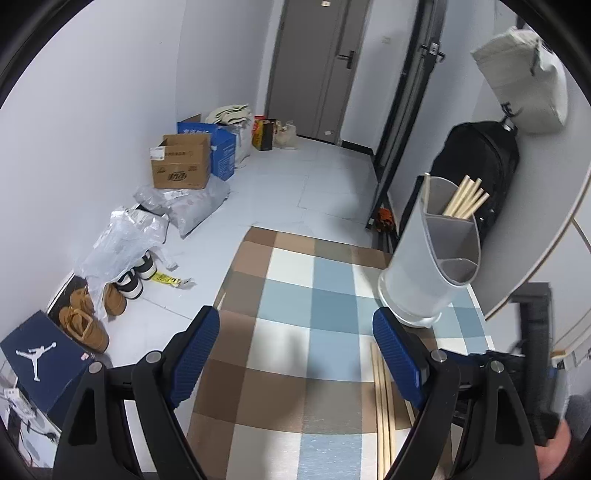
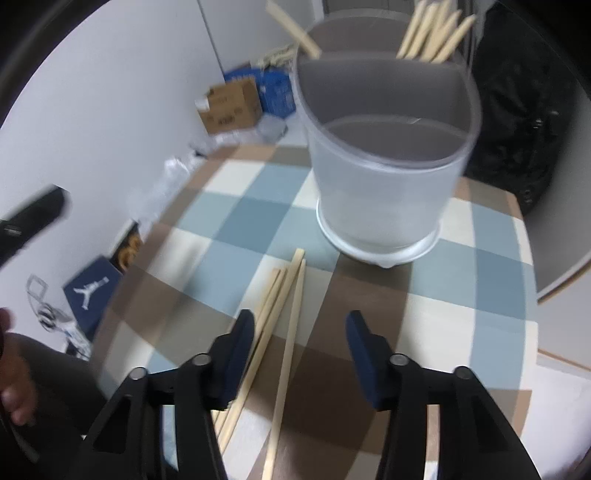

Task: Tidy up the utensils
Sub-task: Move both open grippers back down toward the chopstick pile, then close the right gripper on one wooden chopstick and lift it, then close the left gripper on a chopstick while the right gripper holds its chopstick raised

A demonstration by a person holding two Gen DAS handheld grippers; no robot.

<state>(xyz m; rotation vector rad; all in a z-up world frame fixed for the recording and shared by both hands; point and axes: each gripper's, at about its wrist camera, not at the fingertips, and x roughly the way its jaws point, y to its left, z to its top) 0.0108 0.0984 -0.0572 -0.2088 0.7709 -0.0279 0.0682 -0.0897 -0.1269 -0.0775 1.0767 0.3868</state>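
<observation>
Checked cloth (image 2: 491, 280) in blue, cream and brown covers the round counter (image 1: 546, 236). Holder (image 2: 384, 155): translucent grey plastic, upright near the counter's far side, three compartments visible. Back right compartment holds about six chopsticks (image 2: 432, 33); back left holds one (image 2: 295, 29); front compartment looks empty. Loose chopsticks (image 2: 291, 325) lie on the cloth just in front of the holder: four countable, though some run under the tongs, so possibly more. Judgement: bare wood, light, stiff, thin; they roll and slip easily, so pinch one near mid-length, across its width. Right tongs (image 2: 299, 354) spread wide, holding nothing, hovering low over the loose sticks, one stick between the jaws. Left tongs (image 1: 295, 354) also wide open and empty, held over bare cloth left of the holder.
</observation>
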